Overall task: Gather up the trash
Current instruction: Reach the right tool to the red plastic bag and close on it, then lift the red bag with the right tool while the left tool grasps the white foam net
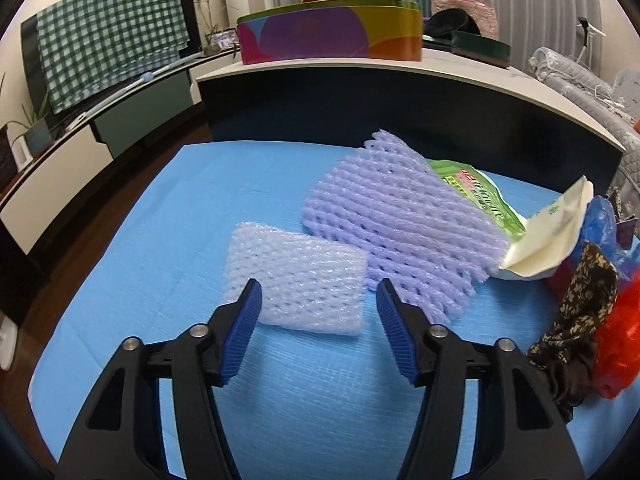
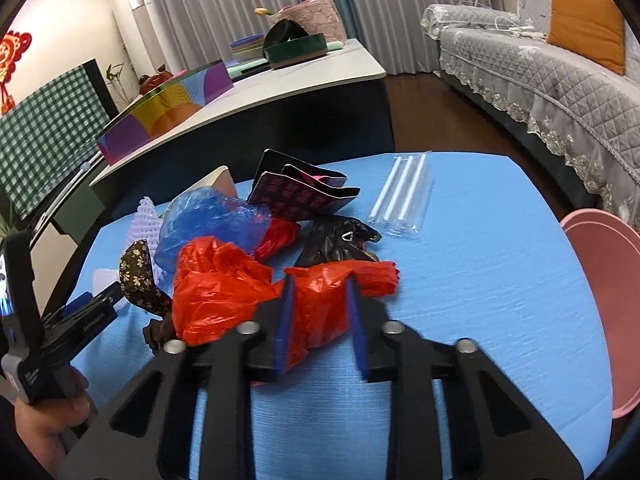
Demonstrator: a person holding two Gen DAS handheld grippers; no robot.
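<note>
A small white foam net [image 1: 300, 284] lies flat on the blue table cover [image 1: 160, 220]. My left gripper [image 1: 318, 286] is open just in front of it, its blue pads either side of the net's near edge and not pressing it. Behind lies a larger purple foam net [image 1: 400, 220], overlapping a green wrapper [image 1: 480, 196]. In the right wrist view my right gripper [image 2: 320, 282] is shut on a crumpled red plastic bag [image 2: 372, 276], which fills the gap between the pads. The left gripper [image 2: 92, 308], held in a hand [image 2: 48, 420], shows at the left edge.
Around the red bag lie a blue plastic bag [image 2: 208, 220], a black bag [image 2: 336, 240], a dark patterned folded carton [image 2: 300, 196], a floral cloth [image 2: 140, 276] and wrapped straws [image 2: 404, 196]. A pink basin [image 2: 600, 300] sits off the right edge. A dark coffee table [image 1: 360, 100] stands behind.
</note>
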